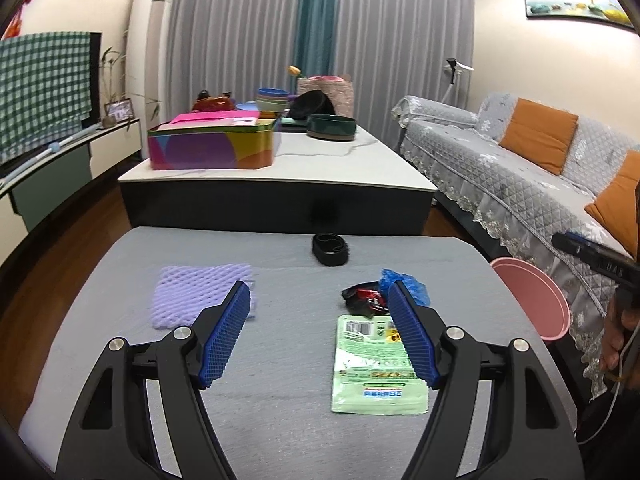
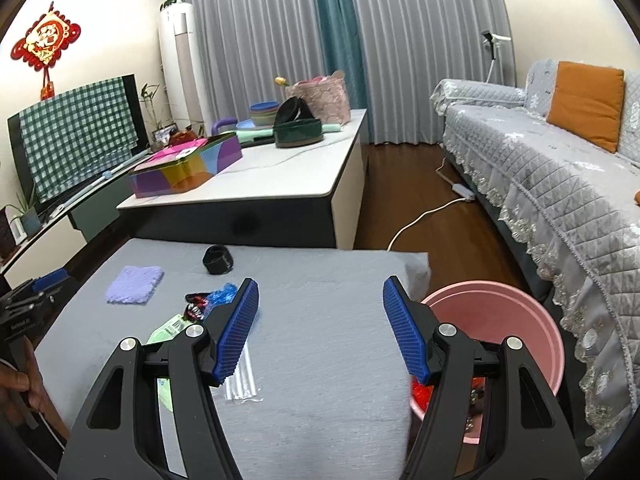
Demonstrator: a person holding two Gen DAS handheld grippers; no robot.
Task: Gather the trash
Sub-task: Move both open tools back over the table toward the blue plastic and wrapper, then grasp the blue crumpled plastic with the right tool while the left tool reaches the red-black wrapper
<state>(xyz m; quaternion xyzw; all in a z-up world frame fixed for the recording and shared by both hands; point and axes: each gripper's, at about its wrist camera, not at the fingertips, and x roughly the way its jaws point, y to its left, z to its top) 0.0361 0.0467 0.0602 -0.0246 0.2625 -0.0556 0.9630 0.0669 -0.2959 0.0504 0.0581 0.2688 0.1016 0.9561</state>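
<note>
On the grey table lie a green snack packet, a red-black wrapper, a crumpled blue bag, a purple foam net and a black band. My left gripper is open and empty above the table, the packet near its right finger. My right gripper is open and empty over the table's right side, above a clear plastic wrapper. The pink bin stands beside the table's right edge, with red trash inside; it also shows in the left wrist view.
A white coffee table with a colourful tin, bowls and a basket stands behind. A grey-covered sofa runs along the right. A TV under a checked cloth is at the left. A white cable lies on the floor.
</note>
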